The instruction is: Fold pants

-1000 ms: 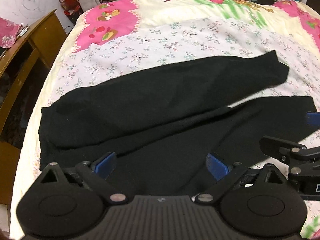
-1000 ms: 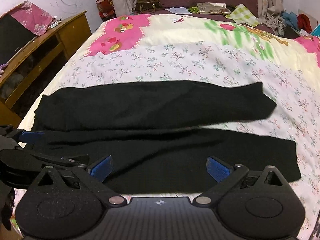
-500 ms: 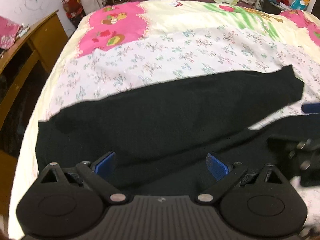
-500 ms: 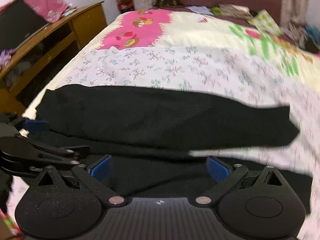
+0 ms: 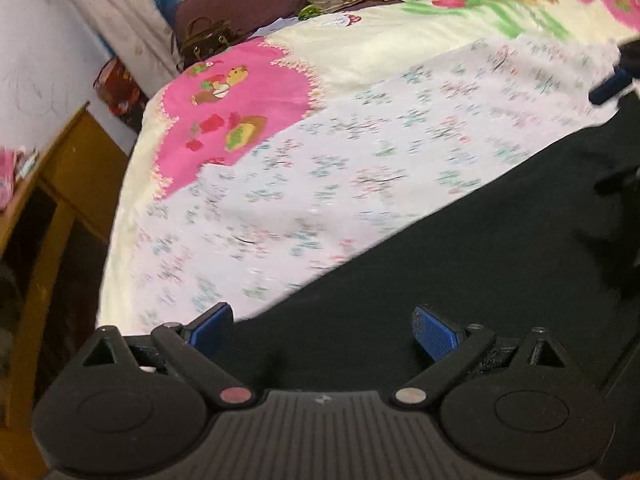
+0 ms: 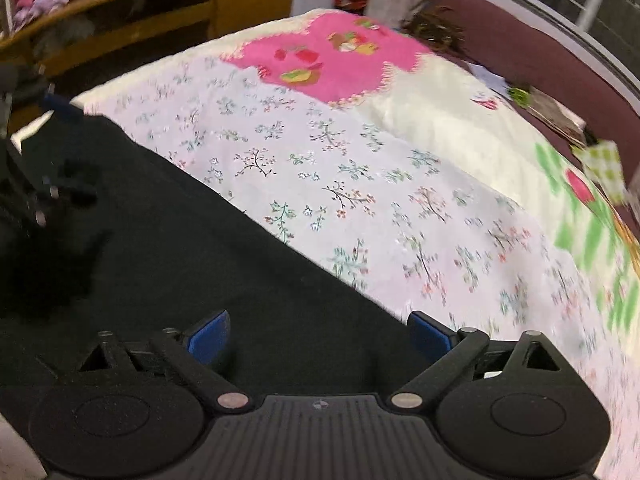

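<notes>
Hanging low over the black pants (image 5: 460, 264), the left gripper (image 5: 322, 330) had its blue pads (image 5: 434, 330) spread wide apart, dark cloth under the gap and nothing pinched. Over on the other side, the right gripper (image 6: 318, 334) was gaping too, its jaws just drawn in a touch, its pads clear of the cloth beneath them. The pants lay flat across the near part of the bed, their far edge running as a slanted line against the floral sheet (image 6: 360, 184). In the right view the other tool showed only as a dark blur at the left edge. Past the pants came bare flowered sheet, then a pink patch (image 5: 240, 96) with fruit and bear pictures. Farther off, a wooden desk (image 6: 160, 4) stood beside the bed, and a brown handbag (image 5: 204, 40) sat at its far end, papers scattered near it.
</notes>
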`<state>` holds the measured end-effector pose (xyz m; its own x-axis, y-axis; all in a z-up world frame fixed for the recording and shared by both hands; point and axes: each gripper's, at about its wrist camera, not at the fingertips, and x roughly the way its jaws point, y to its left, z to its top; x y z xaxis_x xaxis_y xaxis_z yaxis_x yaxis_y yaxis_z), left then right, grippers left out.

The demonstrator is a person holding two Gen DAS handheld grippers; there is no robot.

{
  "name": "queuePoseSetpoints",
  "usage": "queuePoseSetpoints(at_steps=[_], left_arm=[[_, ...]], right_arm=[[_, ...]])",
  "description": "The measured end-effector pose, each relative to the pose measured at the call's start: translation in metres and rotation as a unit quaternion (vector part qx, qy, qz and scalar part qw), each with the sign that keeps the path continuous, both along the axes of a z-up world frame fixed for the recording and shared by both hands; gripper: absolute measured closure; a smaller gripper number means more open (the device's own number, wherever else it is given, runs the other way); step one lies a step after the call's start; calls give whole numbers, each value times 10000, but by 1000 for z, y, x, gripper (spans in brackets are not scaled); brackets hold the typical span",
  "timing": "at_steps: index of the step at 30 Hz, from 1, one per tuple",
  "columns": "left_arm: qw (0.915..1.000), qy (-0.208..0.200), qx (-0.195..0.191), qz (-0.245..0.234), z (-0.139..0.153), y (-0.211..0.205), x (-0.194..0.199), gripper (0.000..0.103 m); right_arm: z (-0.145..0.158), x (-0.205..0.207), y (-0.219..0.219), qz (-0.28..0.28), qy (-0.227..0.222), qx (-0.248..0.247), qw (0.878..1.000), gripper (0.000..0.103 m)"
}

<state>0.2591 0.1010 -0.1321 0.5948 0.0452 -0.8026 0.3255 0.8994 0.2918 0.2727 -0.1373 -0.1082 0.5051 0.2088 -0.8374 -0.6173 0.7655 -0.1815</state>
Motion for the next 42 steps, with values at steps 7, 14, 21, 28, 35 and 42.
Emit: queuePoseSetpoints(at_steps=[7, 14, 21, 28, 35, 42], left_arm=[[9985, 437, -94, -327, -24, 48, 31, 0], [9839, 851, -543, -1475, -32, 8, 42, 0], [9645, 1704, -774, -1863, -70, -6, 82, 0], [9557, 2058, -553, -2028, -85, -9, 95, 0], [9544, 2014, -442, -2157, -73, -5, 79, 41], [9602, 1949, -298, -1978, -69, 4, 77, 63]], right_arm=[[-24, 35, 20, 371, 178, 87, 9991, 17], [-35, 46, 35, 957, 526, 93, 9940, 21], [-62, 80, 10, 1038, 1577, -274, 9816, 35], [-69, 102, -8, 924, 2225, -149, 9704, 45], [-51, 77, -5, 546, 2089, -458, 9753, 99], [-23, 51, -11, 354, 1958, -267, 9796, 103]])
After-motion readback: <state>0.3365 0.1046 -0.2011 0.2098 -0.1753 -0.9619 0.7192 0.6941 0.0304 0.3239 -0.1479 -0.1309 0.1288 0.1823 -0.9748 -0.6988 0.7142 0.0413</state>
